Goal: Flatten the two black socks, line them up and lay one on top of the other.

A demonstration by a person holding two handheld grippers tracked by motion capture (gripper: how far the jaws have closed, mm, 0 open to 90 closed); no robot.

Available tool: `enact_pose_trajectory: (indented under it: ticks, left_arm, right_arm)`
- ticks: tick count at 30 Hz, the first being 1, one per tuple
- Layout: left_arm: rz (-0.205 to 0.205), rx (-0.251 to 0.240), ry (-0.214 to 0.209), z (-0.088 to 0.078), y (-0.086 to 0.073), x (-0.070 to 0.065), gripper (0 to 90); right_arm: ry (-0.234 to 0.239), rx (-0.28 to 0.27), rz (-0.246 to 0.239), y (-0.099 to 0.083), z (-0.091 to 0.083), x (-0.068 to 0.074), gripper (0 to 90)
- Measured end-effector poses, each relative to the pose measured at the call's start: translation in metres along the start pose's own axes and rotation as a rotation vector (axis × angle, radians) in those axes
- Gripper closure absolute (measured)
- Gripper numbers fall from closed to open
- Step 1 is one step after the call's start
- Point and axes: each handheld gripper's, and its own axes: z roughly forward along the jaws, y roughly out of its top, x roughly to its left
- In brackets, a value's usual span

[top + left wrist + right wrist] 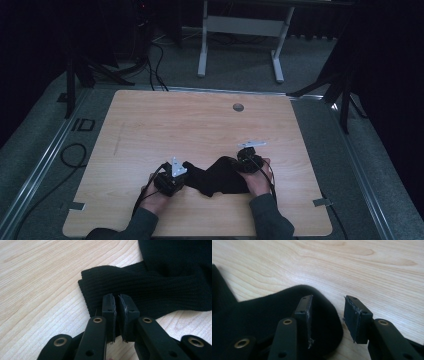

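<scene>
A black knitted sock (215, 177) lies crumpled on the wooden table (200, 125) near its front edge, between my two grippers. My left gripper (185, 175) is at the sock's left end. In the left gripper view its jaws (116, 300) are shut, their tips over the flat ribbed cuff (150, 285), and no cloth rises between them. My right gripper (236, 164) is at the sock's right end. In the right gripper view it (329, 302) stands open, one jaw over the sock's rounded end (262, 315) and the other over bare wood.
A round grommet hole (238, 107) sits near the table's far edge. Behind the table stands a white frame with legs (202, 50). Dark stands (345, 95) flank the far corners, and a cable (72, 155) loops on the floor at the left.
</scene>
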Motion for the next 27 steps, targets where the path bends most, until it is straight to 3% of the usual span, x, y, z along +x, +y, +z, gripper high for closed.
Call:
enact_pose_trajectory:
  ticks: [3, 8, 10, 16, 27]
  left_arm:
    - [0.003, 0.001, 0.003, 0.000, 0.000, -0.001, 83.9]
    - [0.000, -0.001, 0.003, 0.000, 0.000, -0.001, 83.9]
    - [0.000, -0.002, 0.002, 0.000, 0.000, -0.001, 83.9]
    - [-0.001, -0.002, 0.001, 0.000, 0.000, -0.001, 83.9]
    - [0.000, -0.004, -0.002, 0.000, -0.001, -0.001, 83.9]
  right_arm:
    - [-0.008, 0.008, -0.017, 0.000, 0.003, 0.004, 62.2]
    - [0.030, 0.024, -0.026, 0.001, 0.003, 0.006, 80.1]
    - [0.017, 0.023, -0.026, 0.001, 0.001, 0.006, 84.0]
    - [-0.023, -0.016, -0.082, 0.002, -0.016, 0.019, 85.5]
    - [-0.004, -0.124, -0.127, 0.012, -0.067, 0.040, 85.8]
